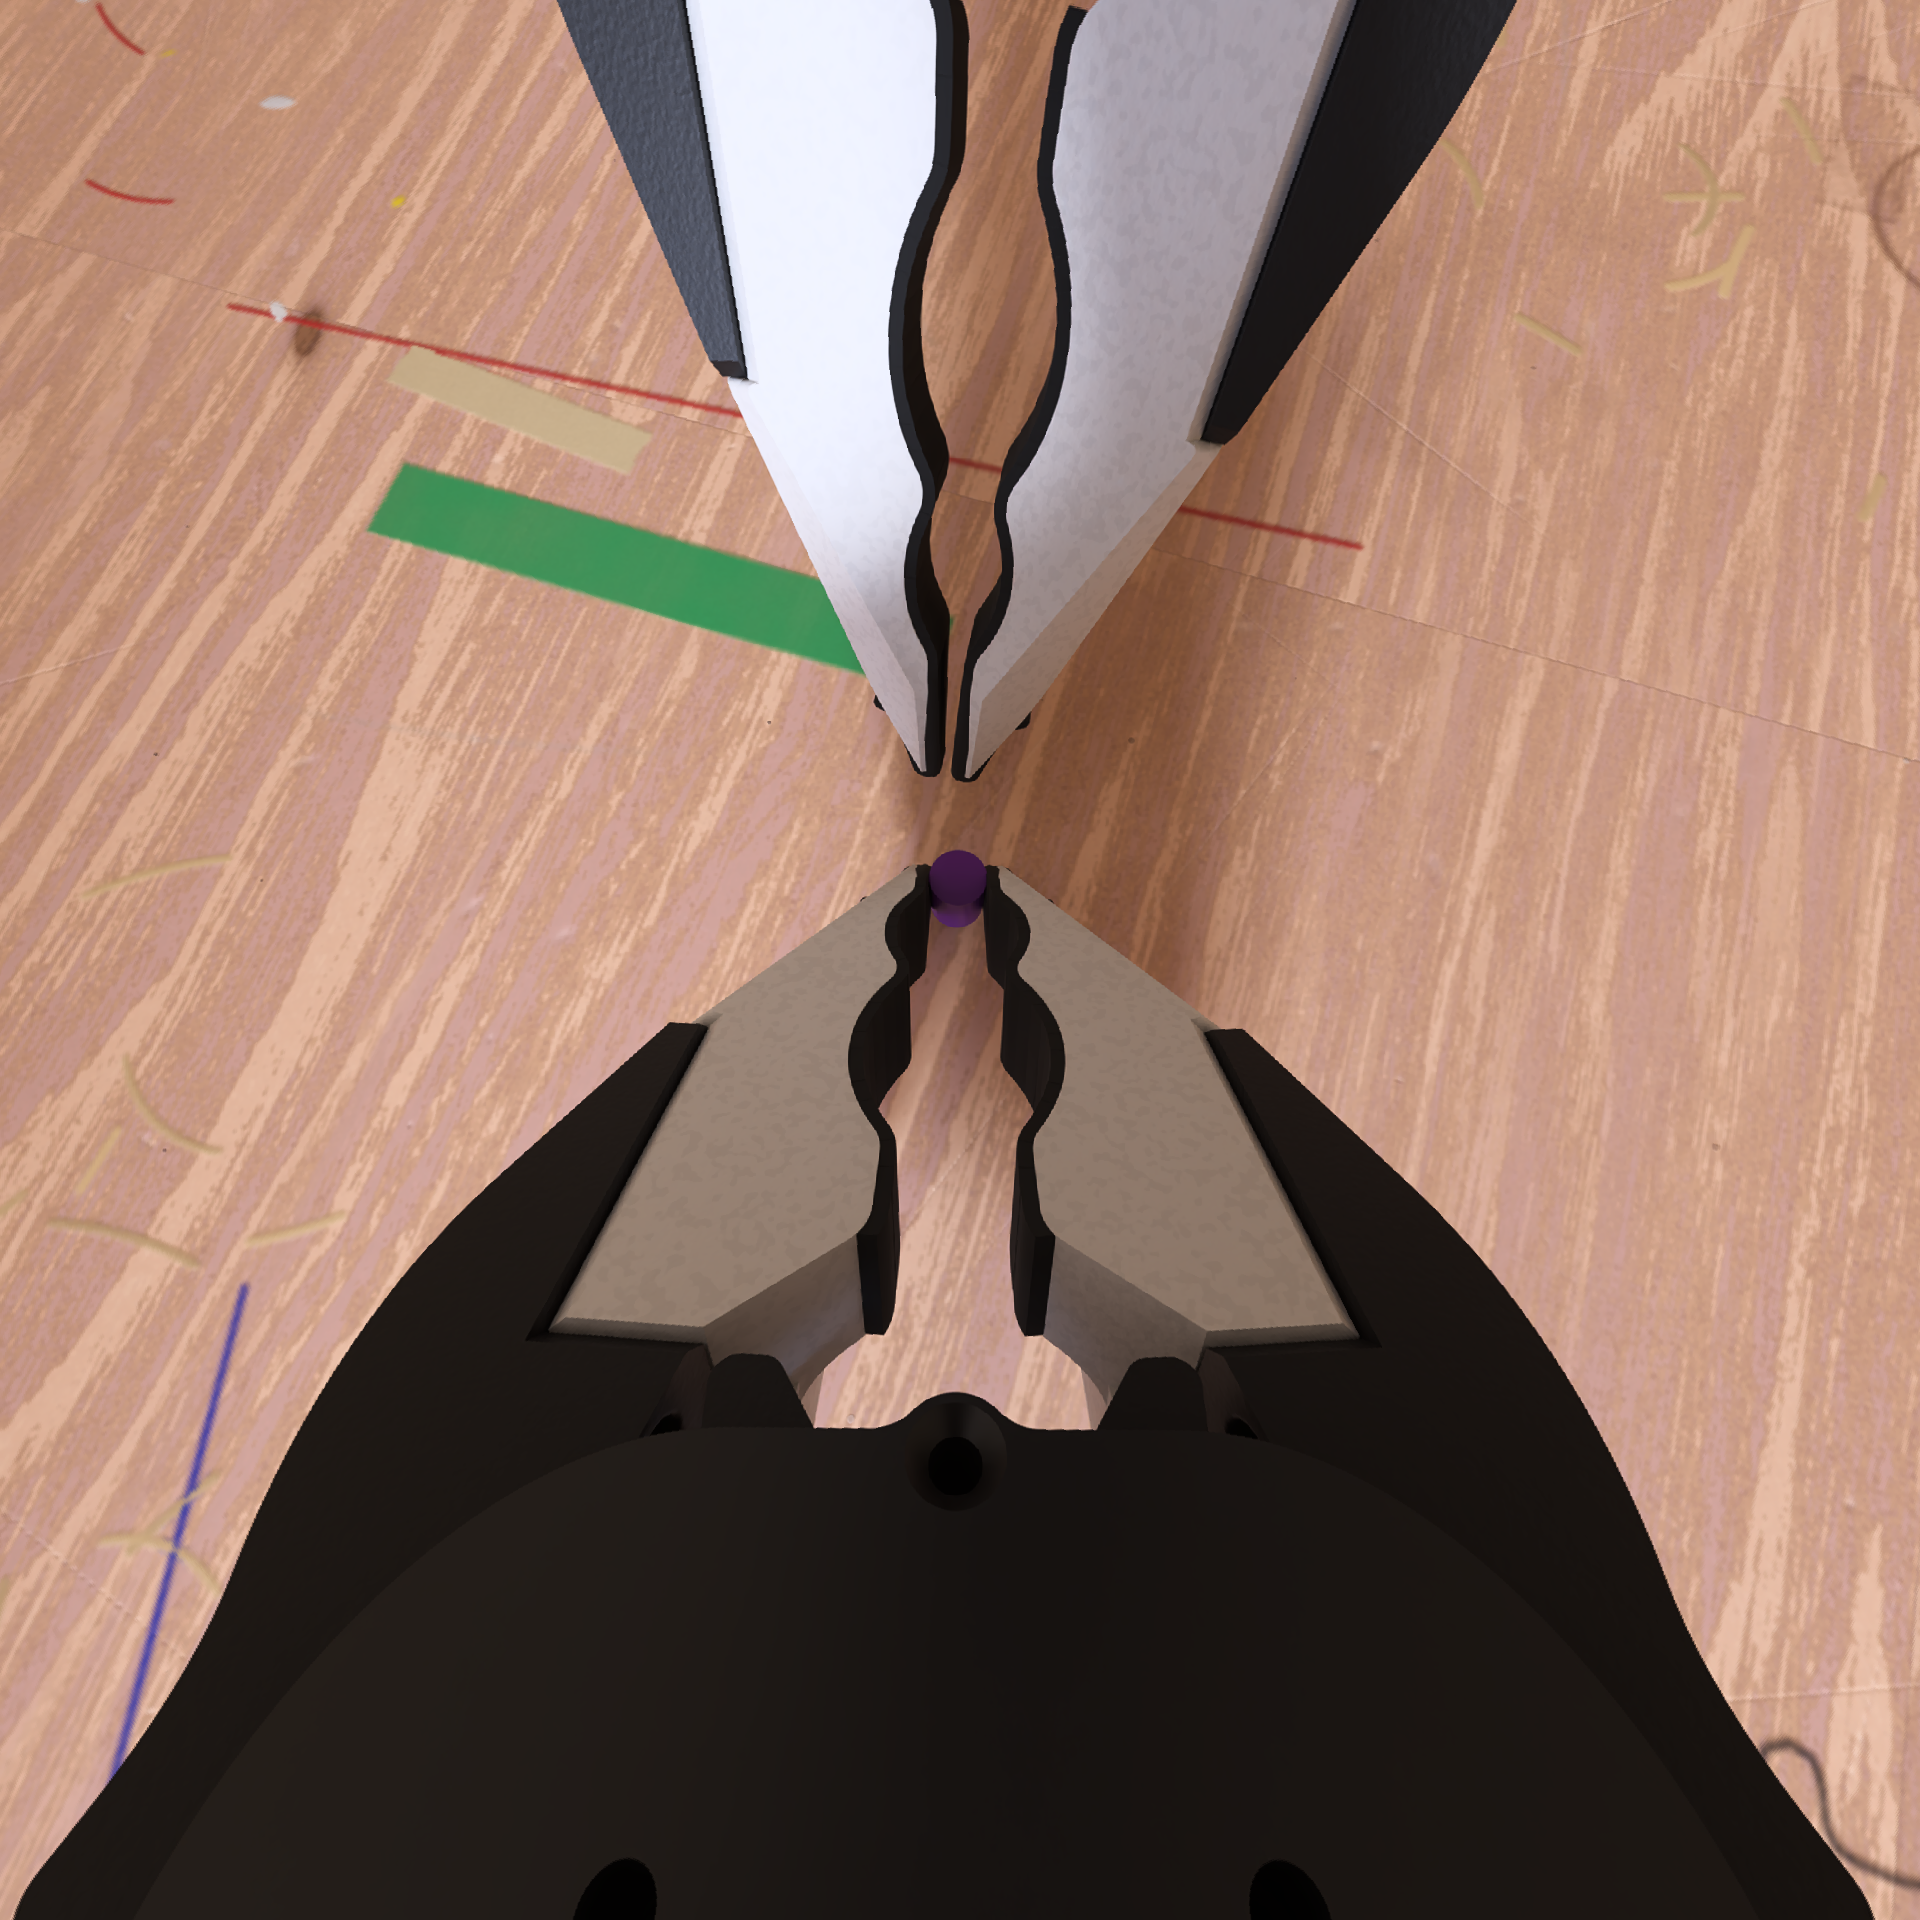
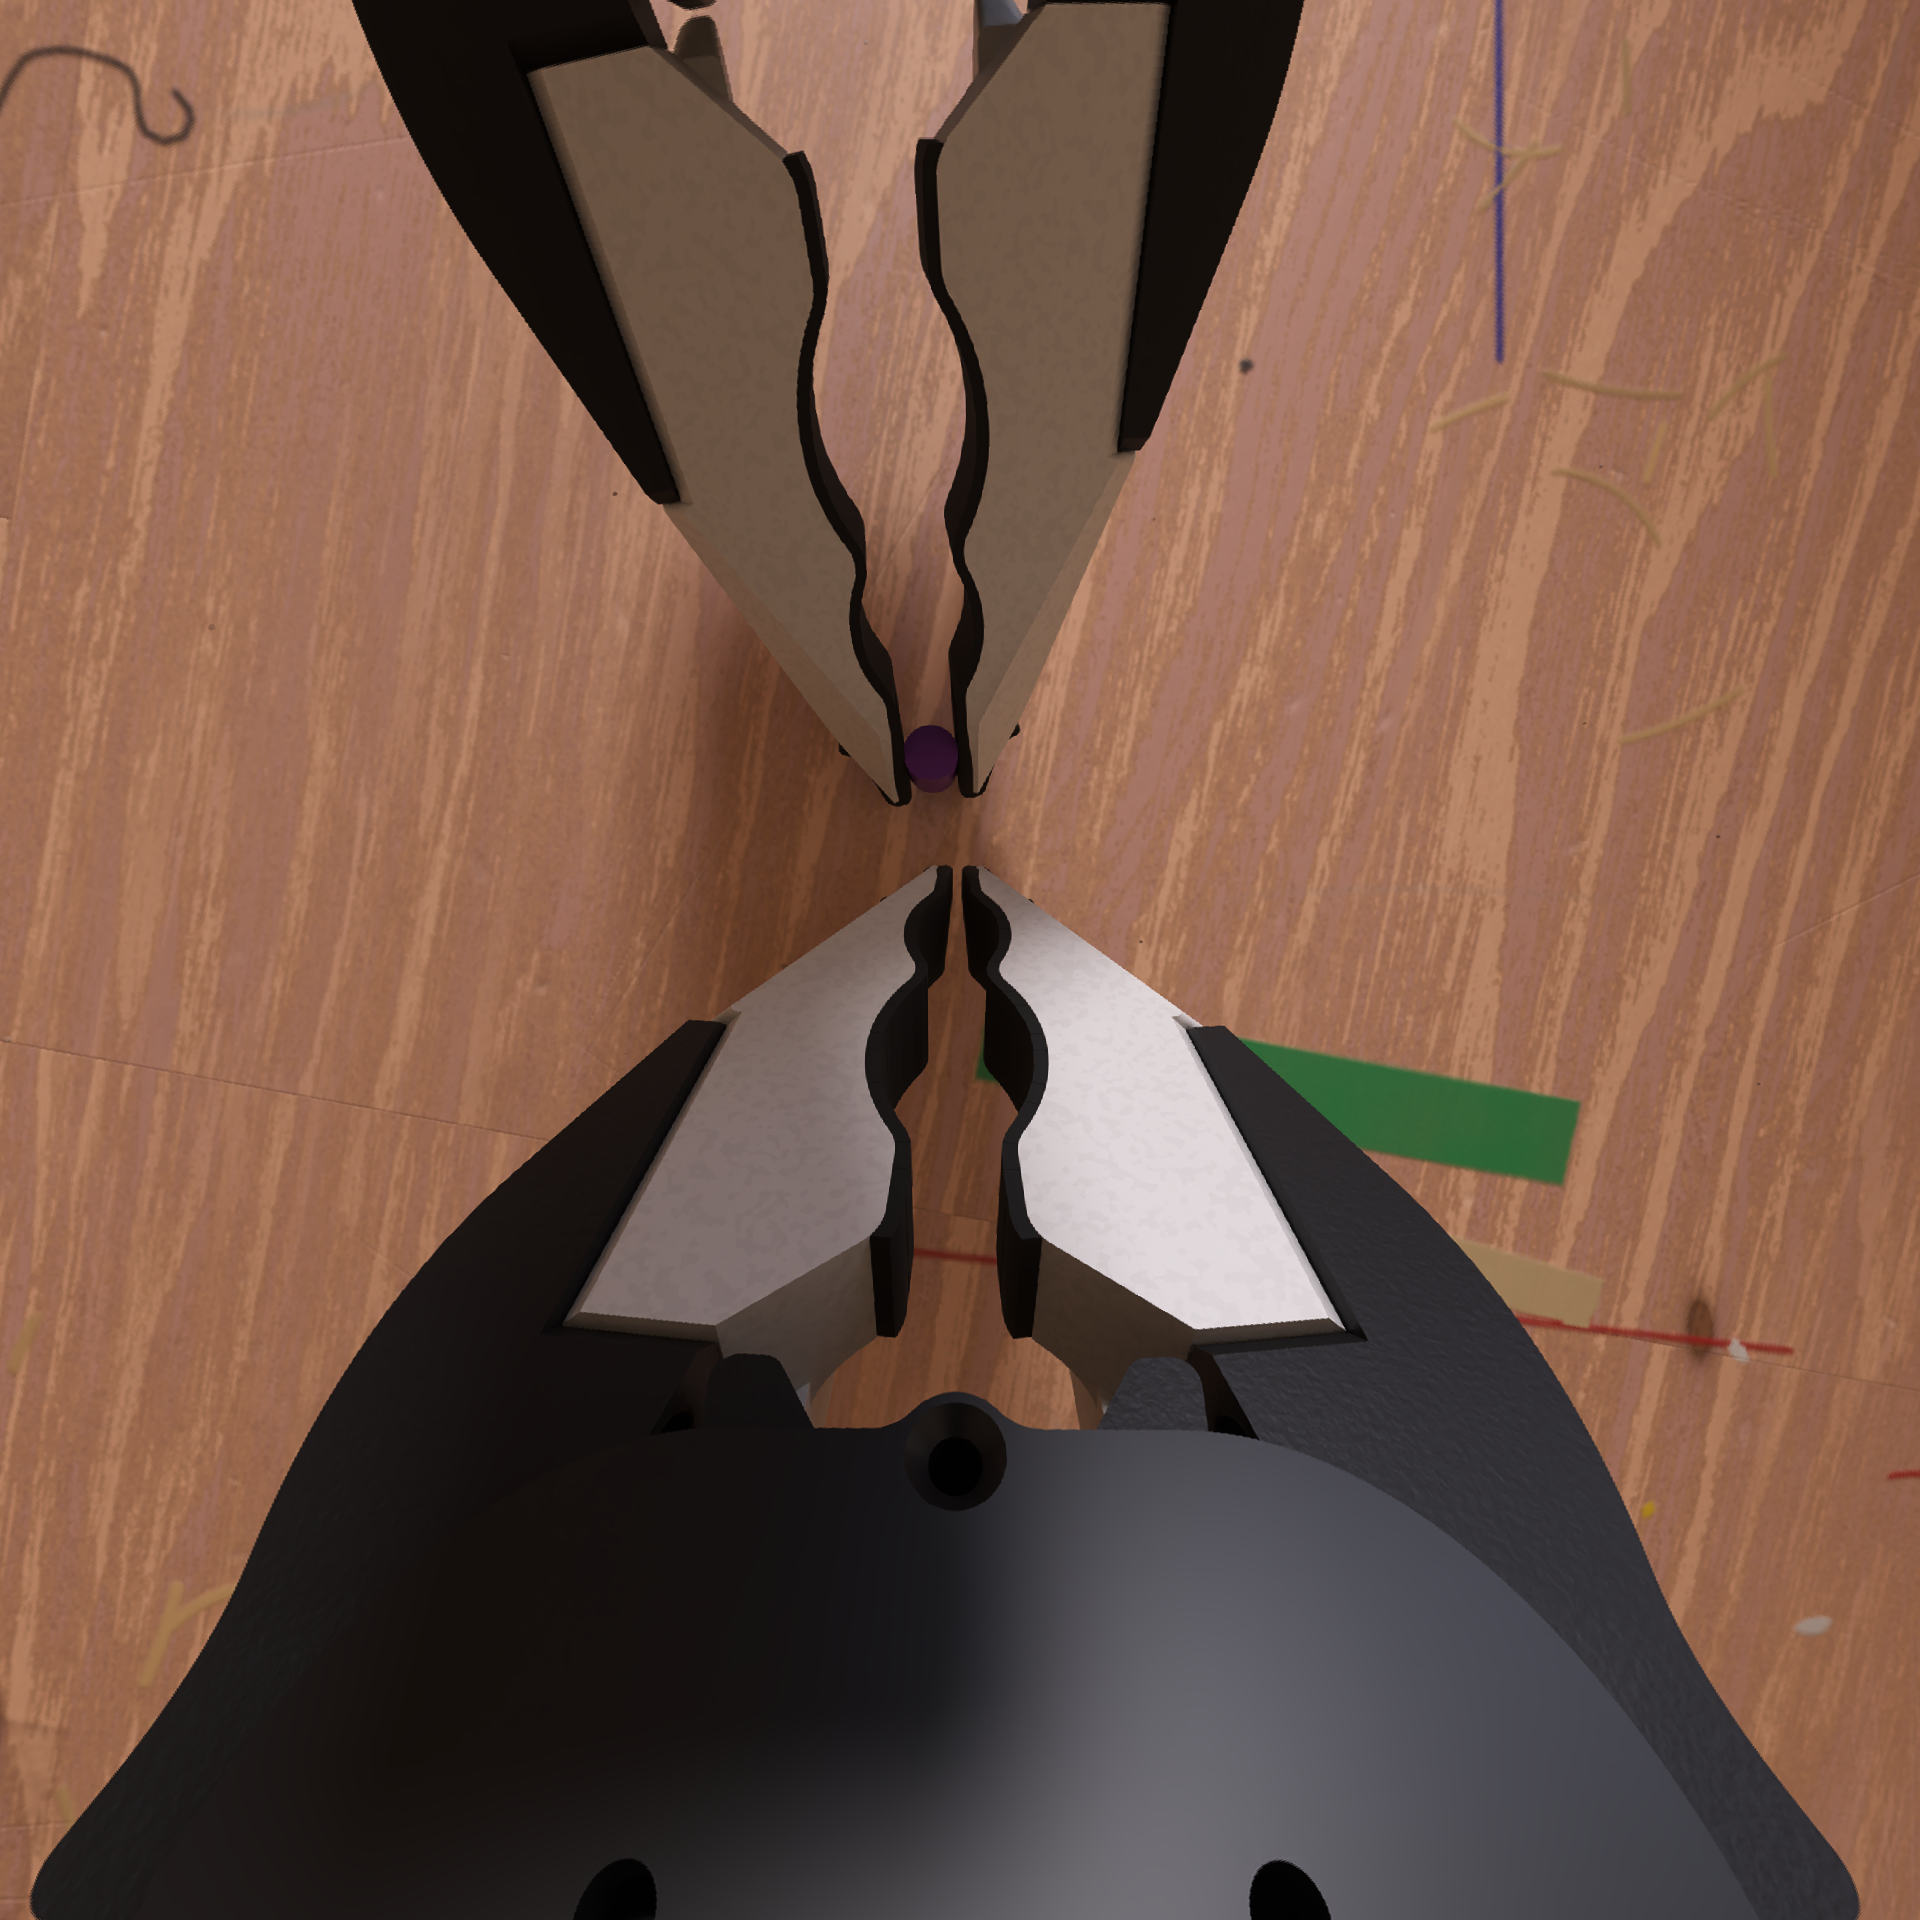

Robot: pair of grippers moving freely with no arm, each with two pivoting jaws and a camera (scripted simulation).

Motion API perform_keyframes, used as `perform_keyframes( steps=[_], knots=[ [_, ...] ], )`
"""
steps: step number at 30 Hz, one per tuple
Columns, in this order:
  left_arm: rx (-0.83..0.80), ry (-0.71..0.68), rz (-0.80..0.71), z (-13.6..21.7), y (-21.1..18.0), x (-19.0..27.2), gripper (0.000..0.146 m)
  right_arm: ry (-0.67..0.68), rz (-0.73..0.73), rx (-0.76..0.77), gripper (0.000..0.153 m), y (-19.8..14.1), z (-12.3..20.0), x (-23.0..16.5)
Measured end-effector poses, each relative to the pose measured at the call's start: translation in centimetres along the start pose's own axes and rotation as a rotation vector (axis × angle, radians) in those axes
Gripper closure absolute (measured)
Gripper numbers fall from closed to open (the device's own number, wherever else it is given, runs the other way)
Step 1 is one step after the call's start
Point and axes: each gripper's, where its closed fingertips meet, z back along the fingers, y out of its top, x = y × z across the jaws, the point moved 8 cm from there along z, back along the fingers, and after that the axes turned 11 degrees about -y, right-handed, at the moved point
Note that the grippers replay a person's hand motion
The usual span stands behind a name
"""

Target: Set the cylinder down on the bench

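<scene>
A small purple cylinder (image 1: 956, 885) is pinched between the tips of my left gripper (image 1: 956, 881), which has tan fingers and is shut on it above the wooden bench (image 1: 416, 831). My right gripper (image 1: 947, 771), with white fingers, faces it tip to tip a short way off; its jaws are shut with only a thin slit and hold nothing. In the right wrist view the right gripper (image 2: 956, 878) is in the foreground, and the left gripper (image 2: 931, 774) beyond it holds the cylinder (image 2: 930, 755). How high the cylinder is over the bench cannot be told.
The bench top carries flat marks only: a green tape strip (image 1: 613, 566), a tan tape strip (image 1: 520, 410), a red line (image 1: 499, 364), a blue line (image 1: 177, 1527) and scattered wood shavings (image 2: 1621, 447). A thin dark squiggle (image 2: 104, 88) lies at one edge.
</scene>
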Motion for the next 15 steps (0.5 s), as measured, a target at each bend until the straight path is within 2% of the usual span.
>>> perform_keyframes(
  steps=[15],
  knots=[
    [0.000, -0.008, 0.000, 0.02, -0.01, -0.06, 0.137, -0.005, 0.003, -0.003, 0.151, 0.04, -0.01, -0.03]
  ],
)
